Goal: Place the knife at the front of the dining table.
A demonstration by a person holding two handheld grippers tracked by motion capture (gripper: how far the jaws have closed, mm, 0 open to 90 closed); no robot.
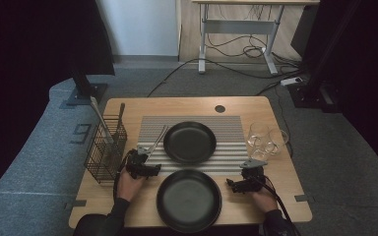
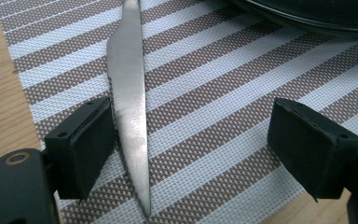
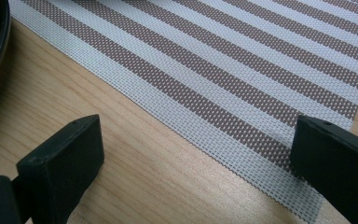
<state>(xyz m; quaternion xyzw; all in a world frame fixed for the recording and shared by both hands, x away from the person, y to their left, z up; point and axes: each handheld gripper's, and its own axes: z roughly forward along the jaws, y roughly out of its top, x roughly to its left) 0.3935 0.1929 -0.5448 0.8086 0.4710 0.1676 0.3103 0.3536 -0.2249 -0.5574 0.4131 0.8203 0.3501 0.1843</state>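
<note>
Wooden table [image 1: 128, 110], striped placemat [image 2: 223, 93]: the knife [image 2: 130, 116] lies at nine o'clock of the far plate [image 1: 189, 142], between the left gripper's [image 2: 191, 144] parted jaws. Pickup seems underway; closing comes next. Right gripper [image 3: 196, 154] gapes, idle.

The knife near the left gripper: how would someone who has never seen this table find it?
Start at the striped placemat on the wooden table. The knife lies flat on its left part, left of the farther black plate, with the open left gripper around its blade. It is bare shiny metal with a serrated edge.
</note>
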